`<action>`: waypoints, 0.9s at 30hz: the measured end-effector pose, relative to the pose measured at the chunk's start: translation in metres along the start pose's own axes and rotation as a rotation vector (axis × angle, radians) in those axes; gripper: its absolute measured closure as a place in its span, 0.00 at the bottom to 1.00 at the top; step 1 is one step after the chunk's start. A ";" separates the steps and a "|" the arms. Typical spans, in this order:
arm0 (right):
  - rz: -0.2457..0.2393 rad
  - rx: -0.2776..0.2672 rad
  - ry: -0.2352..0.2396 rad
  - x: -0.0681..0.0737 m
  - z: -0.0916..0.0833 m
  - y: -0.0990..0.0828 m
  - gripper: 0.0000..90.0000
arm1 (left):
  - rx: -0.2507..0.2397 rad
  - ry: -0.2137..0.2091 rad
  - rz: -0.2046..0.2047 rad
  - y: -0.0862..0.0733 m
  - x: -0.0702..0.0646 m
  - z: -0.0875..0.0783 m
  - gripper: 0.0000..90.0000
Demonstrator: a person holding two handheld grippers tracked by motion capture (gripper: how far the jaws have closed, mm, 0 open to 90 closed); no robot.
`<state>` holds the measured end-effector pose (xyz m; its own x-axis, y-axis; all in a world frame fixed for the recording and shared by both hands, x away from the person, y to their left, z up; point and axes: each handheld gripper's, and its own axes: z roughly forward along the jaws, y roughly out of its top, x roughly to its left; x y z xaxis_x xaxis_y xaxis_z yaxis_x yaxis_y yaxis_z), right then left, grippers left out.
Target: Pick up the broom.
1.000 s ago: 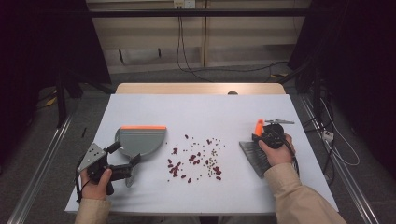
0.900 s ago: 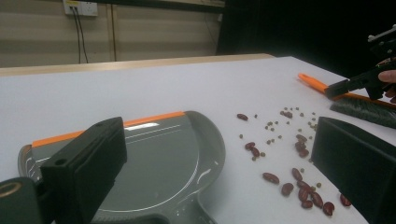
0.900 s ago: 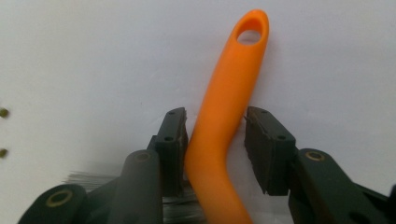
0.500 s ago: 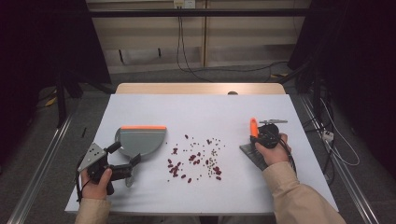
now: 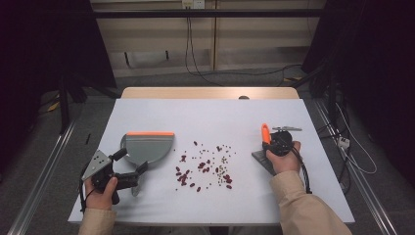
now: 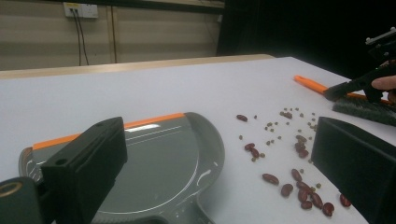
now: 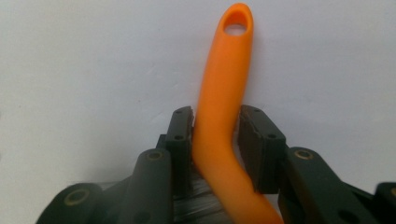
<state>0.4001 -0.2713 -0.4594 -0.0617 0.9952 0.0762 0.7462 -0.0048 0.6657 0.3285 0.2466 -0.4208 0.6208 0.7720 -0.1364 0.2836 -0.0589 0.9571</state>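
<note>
A grey dustpan (image 5: 147, 147) with an orange front edge lies left of centre on the table. My left gripper (image 5: 131, 164) is open just behind it, its jaws wide apart on either side of the pan's handle, with the pan (image 6: 154, 158) lying ahead of the left gripper (image 6: 219, 140). Red and small brown beans (image 5: 205, 166) are scattered mid-table. At the right, my right gripper (image 5: 266, 143) holds a brush by its orange handle (image 5: 265, 133). The jaws of the right gripper (image 7: 215, 123) have just been closing, and both pads now touch the handle (image 7: 224, 93).
The white table top (image 5: 210, 112) has bare room behind the beans and along the front edge. Cables trail on the floor beyond the table. The brush's dark bristles (image 6: 364, 109) rest on the table to the right of the beans (image 6: 299, 182).
The brush's orange handle has swung a little to the left, more upright in the high view. The left hand and the dustpan have not moved.
</note>
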 end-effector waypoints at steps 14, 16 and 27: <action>-0.014 0.011 -0.026 0.004 0.000 0.002 0.75 | -0.014 0.009 -0.003 0.003 0.000 -0.003 0.04; -0.018 0.016 -0.030 0.004 0.000 0.003 0.75 | -0.016 0.009 -0.002 0.004 0.000 -0.003 0.04; -0.004 0.020 0.048 0.002 -0.012 0.015 0.78 | -0.027 -0.001 0.003 0.008 -0.005 -0.002 0.04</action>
<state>0.4032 -0.2707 -0.4408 -0.0959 0.9894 0.1091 0.7588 0.0017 0.6513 0.3261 0.2438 -0.4123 0.6222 0.7713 -0.1338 0.2618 -0.0440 0.9641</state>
